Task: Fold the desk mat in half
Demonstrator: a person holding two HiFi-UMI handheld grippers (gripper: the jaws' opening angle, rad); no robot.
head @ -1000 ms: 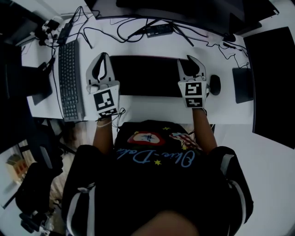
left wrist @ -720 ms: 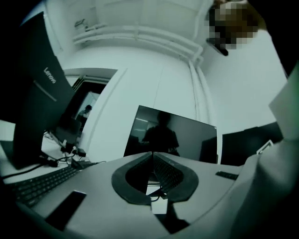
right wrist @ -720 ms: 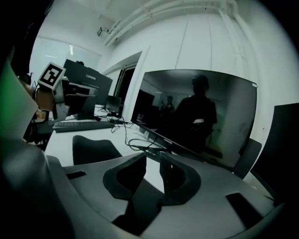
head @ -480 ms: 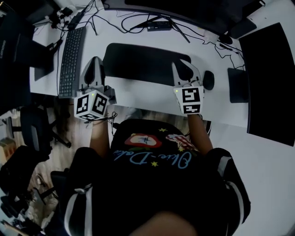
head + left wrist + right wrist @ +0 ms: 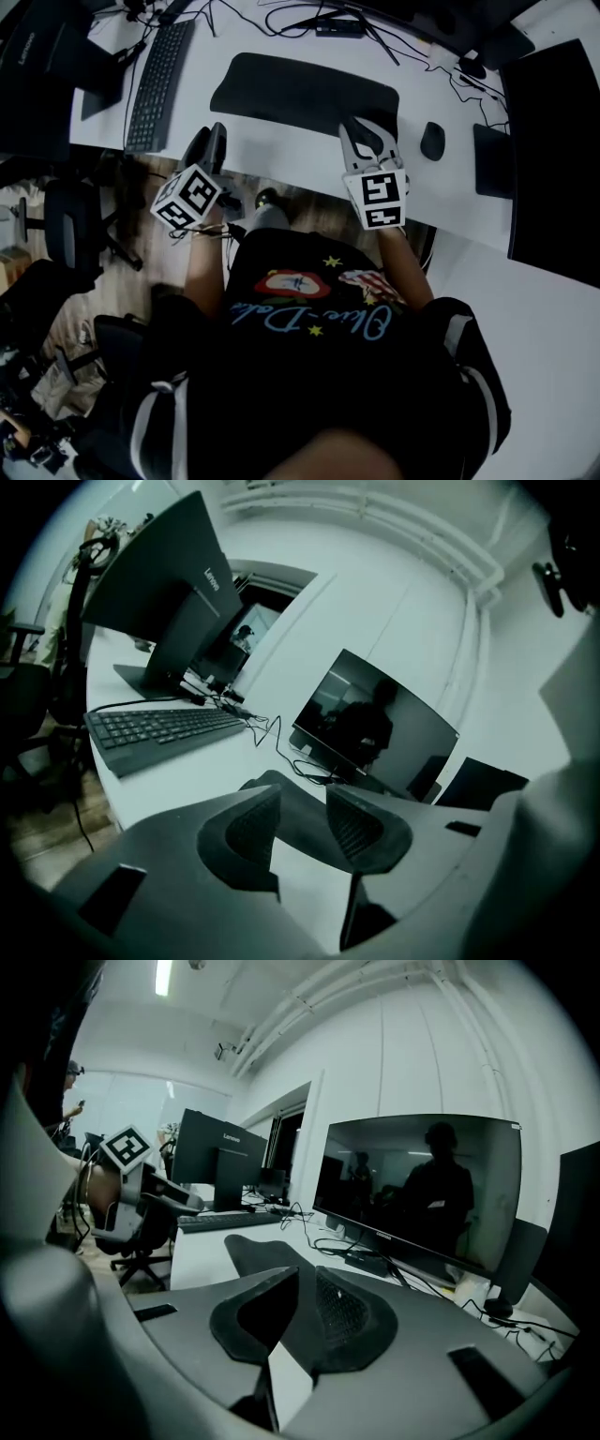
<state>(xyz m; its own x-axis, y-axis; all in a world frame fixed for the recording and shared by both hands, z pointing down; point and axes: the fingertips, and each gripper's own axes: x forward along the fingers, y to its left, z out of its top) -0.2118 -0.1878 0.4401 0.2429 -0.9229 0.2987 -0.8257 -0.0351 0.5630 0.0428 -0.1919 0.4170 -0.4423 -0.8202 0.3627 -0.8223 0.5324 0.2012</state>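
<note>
Both grippers have drawn back toward me: my left gripper (image 5: 215, 139) is empty, jaws just opening; my right gripper (image 5: 364, 134) is empty, jaws just closing to a slit. Ahead, the desk mat (image 5: 300, 94) lies flat on the desk (image 5: 281, 164); I judge it light and floppy, best pinched at a corner.

The left forearm (image 5: 202, 272) reaches toward 12 o'clock, the right forearm (image 5: 405, 267) toward 11. The left gripper (image 5: 216, 136) points to about 1 o'clock and is rolled, so its cube (image 5: 187, 197) sits corner-up. Its jaws have just been opening and stand apart with nothing between them. The right gripper (image 5: 362, 127) points to about 11 o'clock, one cube face turned upward. Its jaws have just been closing to a slim gap, with nothing between them.
</note>
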